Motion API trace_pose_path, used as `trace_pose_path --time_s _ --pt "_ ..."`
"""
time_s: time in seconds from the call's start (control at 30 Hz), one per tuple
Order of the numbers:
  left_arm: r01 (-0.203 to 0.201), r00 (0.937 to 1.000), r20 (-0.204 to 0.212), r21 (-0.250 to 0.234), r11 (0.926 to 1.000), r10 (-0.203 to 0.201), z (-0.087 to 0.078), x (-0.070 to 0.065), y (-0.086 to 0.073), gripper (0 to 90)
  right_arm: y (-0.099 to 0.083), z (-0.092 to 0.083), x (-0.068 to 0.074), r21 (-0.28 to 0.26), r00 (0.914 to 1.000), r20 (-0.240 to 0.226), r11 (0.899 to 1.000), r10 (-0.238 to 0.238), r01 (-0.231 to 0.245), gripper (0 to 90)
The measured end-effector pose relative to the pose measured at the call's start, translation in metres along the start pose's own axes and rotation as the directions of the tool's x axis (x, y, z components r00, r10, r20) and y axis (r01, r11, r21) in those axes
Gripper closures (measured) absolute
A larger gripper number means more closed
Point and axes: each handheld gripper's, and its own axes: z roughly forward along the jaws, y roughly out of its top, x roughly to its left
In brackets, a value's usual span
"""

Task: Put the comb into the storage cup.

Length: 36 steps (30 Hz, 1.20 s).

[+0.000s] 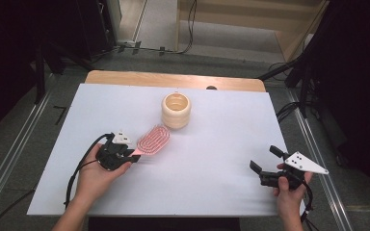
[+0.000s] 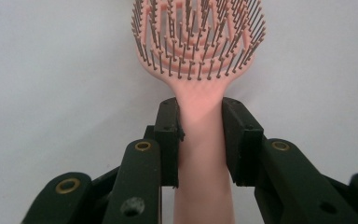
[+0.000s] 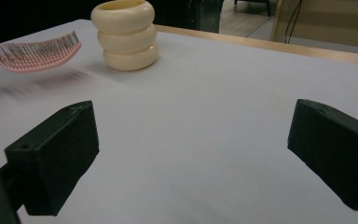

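Note:
A pink hairbrush point(image 1: 153, 139) with dark bristles points toward the far right, its head just off the white table. My left gripper point(image 1: 136, 156) is shut on its handle; in the left gripper view both pads press the pink handle point(image 2: 200, 135) below the bristled head. A cream ribbed cup point(image 1: 176, 110) stands upright beyond the brush, also seen as the cream cup point(image 3: 125, 35) in the right gripper view, beside the brush head point(image 3: 37, 56). My right gripper point(image 1: 266, 159) hovers at the right front of the table, open, nothing between its fingers.
The white table top point(image 1: 212, 144) has a wooden strip point(image 1: 173, 79) along its far edge. Cables and dark stands lie on the floor around the table. A person's hands hold both grippers from the near edge.

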Motion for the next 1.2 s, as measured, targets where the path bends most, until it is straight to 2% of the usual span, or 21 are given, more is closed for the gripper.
trace_pose_path --time_s 0.07,0.17,0.33,0.5,0.73,0.93,1.1,1.2 --pt "-0.013 0.9999 -0.005 -0.020 0.9997 0.013 -0.003 -0.001 0.001 70.2 0.004 0.002 0.004 0.000 0.9998 -0.017 1.000 0.002 -0.002 0.3" --pt "-0.013 0.9999 -0.004 -0.068 0.9976 0.013 -0.006 -0.002 0.002 70.2 0.009 0.006 0.010 0.002 0.9993 -0.037 1.000 0.003 -0.003 0.3" --pt "-0.022 0.9996 -0.019 -0.119 0.9927 0.020 -0.009 -0.005 0.001 70.2 0.019 0.014 0.022 0.002 0.9970 -0.077 1.000 0.007 -0.007 0.3" --pt "-0.020 0.9996 -0.025 -0.177 0.9839 0.016 -0.010 -0.010 0.001 70.2 0.029 0.022 0.033 0.003 0.9898 -0.136 0.999 0.041 -0.041 0.3" --pt "-0.057 0.9984 -0.017 -0.279 0.9585 0.055 -0.010 -0.024 0.002 70.2 0.044 0.031 0.050 0.005 0.9734 -0.210 0.996 0.091 -0.092 0.3" --pt "-0.084 0.9963 -0.048 -0.340 0.9368 0.072 -0.010 -0.034 0.002 70.2 0.057 0.044 0.069 0.009 0.9615 -0.261 0.996 0.087 -0.088 0.3" --pt "-0.094 0.9953 -0.057 -0.365 0.9261 0.078 -0.010 -0.039 0.001 70.2 0.068 0.061 0.085 0.021 0.9506 -0.297 0.996 0.090 -0.087 0.3" --pt "-0.102 0.9944 -0.063 -0.376 0.9208 0.085 -0.010 -0.042 0.001 70.2 0.075 0.071 0.096 0.031 0.9394 -0.328 0.995 0.099 -0.094 0.3"
